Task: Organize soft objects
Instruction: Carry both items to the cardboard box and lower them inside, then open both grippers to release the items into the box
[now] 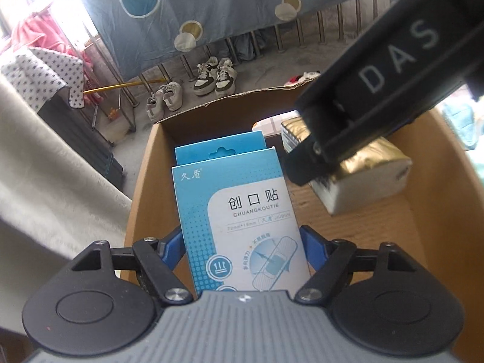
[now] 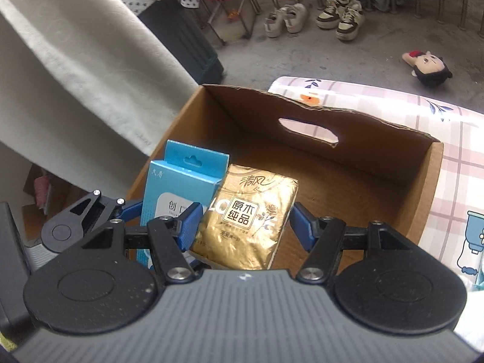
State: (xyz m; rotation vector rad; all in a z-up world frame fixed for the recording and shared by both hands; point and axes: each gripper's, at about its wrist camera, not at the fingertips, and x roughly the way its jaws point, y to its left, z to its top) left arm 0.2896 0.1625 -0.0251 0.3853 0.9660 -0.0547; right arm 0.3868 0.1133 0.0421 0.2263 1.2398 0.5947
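Left hand-held gripper (image 1: pixel 242 239) clamps a blue bandage box (image 1: pixel 239 224); right hand-held gripper (image 2: pixel 246 222) clamps a gold tissue pack (image 2: pixel 246 217), both above an open cardboard box (image 2: pixel 348 181).

I have both grippers over the cardboard box (image 2: pixel 348 151). The plaster box (image 1: pixel 239 211) sits between my left gripper's (image 1: pixel 242 242) fingers, near the box's left wall; the tissue pack (image 2: pixel 245 214) sits between my right gripper's (image 2: pixel 245 220) fingers, just right of it. The handle-hole wall lies beyond them. Behind the box, on the floor, stand shoes (image 2: pixel 314 18).
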